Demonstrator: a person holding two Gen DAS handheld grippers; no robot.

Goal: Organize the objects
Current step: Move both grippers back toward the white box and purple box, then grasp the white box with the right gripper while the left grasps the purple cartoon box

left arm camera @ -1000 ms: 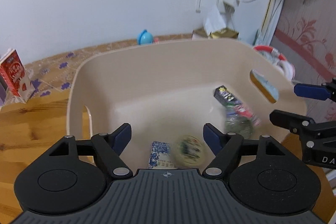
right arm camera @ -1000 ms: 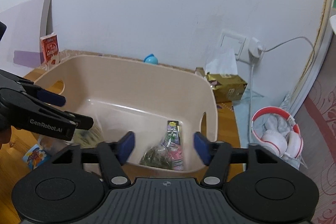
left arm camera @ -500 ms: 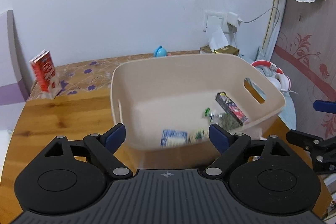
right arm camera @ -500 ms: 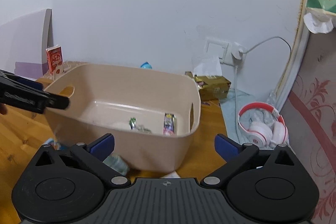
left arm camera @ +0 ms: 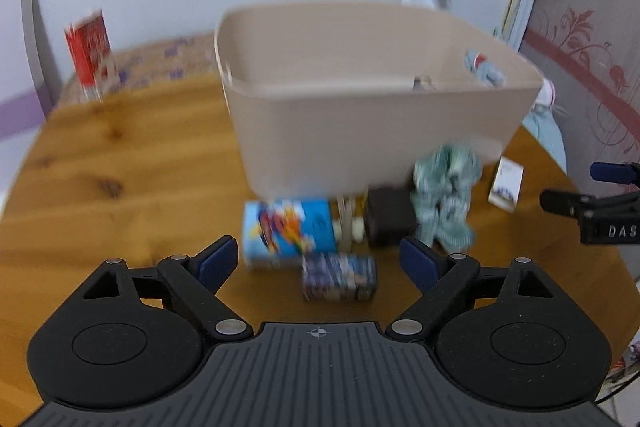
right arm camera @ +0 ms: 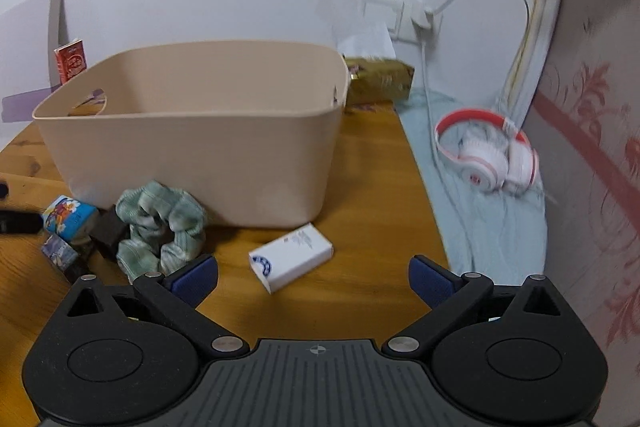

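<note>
A beige plastic bin [left arm camera: 376,115] [right arm camera: 192,147] stands on the round wooden table. In front of it lie a blue cartoon box [left arm camera: 288,231] [right arm camera: 68,217], a small dark patterned box [left arm camera: 340,277] [right arm camera: 58,251], a black block [left arm camera: 390,221] [right arm camera: 108,231], a green scrunchie [left arm camera: 444,199] [right arm camera: 160,227] and a white box [left arm camera: 506,183] [right arm camera: 292,257]. My left gripper [left arm camera: 320,263] is open and empty just before the patterned box. My right gripper [right arm camera: 312,279] is open and empty, near the white box.
A red carton [left arm camera: 88,53] [right arm camera: 71,61] stands at the table's far left. Red and white headphones [right arm camera: 488,151] lie on a pale blue cloth to the right. A gold tissue box [right arm camera: 380,79] sits behind the bin, under a wall socket with a cable.
Both grippers have pulled back and down from over the bin to the table in front of it. The loose items on the table have come into view.
</note>
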